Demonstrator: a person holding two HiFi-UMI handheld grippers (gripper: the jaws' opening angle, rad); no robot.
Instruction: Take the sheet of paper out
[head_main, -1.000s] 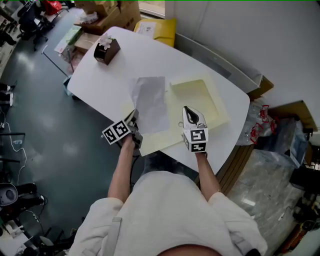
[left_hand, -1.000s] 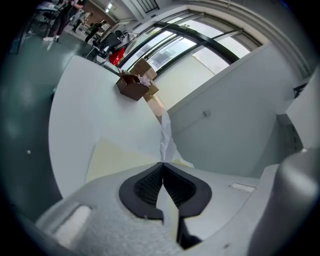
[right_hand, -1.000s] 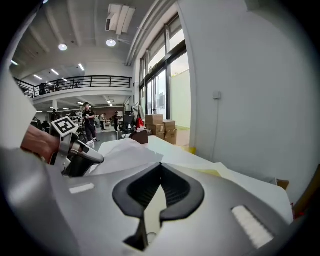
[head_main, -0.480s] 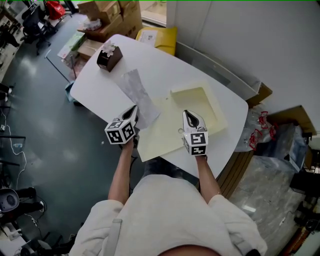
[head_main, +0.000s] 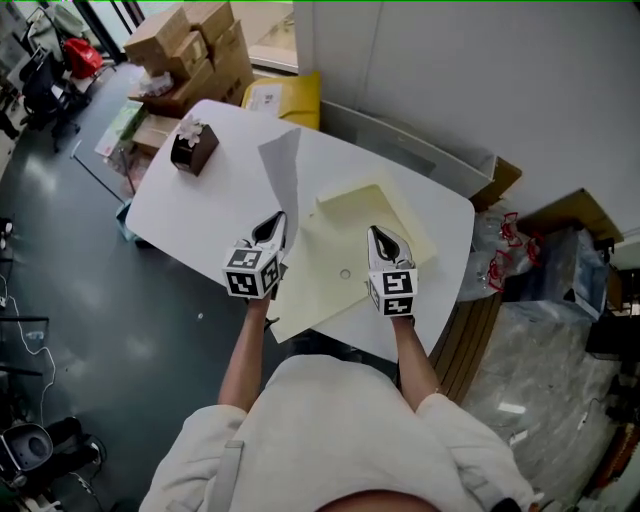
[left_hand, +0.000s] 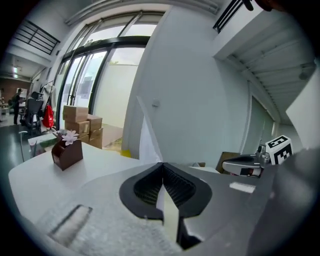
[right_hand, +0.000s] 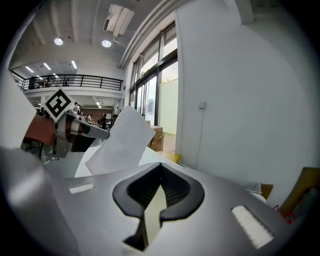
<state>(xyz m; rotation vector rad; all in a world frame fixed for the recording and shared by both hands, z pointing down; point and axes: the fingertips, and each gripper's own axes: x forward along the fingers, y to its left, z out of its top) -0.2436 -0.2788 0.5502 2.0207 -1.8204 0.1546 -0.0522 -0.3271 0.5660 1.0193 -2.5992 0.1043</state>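
White tabletop bears a cream folder, pinched by the closed right gripper. Left gripper, clamped on the sheet of paper, holds it up toward 12 o'clock, seemingly free; next, carry it clear

A white oval table is seen steeply from overhead in the head view, low and close in both gripper views; a white paper sheet is shared.

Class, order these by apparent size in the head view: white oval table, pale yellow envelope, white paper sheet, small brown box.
1. white oval table
2. pale yellow envelope
3. white paper sheet, held up and tilted, so its true size is unclear
4. small brown box
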